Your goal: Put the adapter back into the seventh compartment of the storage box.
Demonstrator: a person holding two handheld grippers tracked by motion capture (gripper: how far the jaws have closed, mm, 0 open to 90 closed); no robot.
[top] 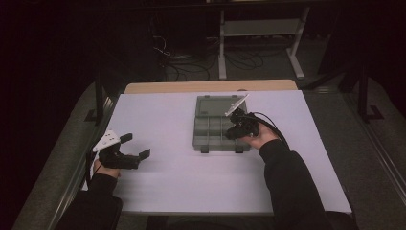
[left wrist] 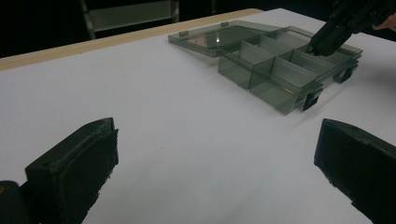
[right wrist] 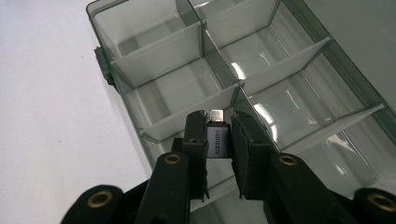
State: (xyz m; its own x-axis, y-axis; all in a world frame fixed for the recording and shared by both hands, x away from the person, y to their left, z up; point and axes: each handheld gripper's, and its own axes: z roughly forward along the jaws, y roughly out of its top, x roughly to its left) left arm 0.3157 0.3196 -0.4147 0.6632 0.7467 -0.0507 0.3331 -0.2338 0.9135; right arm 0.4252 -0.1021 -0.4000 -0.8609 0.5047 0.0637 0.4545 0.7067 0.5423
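A white table (top: 158, 187) carries a clear divided box (top: 210, 129) (lid flat behind it); the right gripper (right wrist: 218, 140) pinches a small grey adapter (right wrist: 217, 142) over its compartments, while the left gripper (top: 136, 146) rests open at the near left

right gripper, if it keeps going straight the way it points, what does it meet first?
Probably the organizer box. The right gripper, shut on a small adapter, points down into its open compartments, about at the divider ahead of the adapter's tip. Depth is unclear, so it could land on a compartment floor beside that wall instead.
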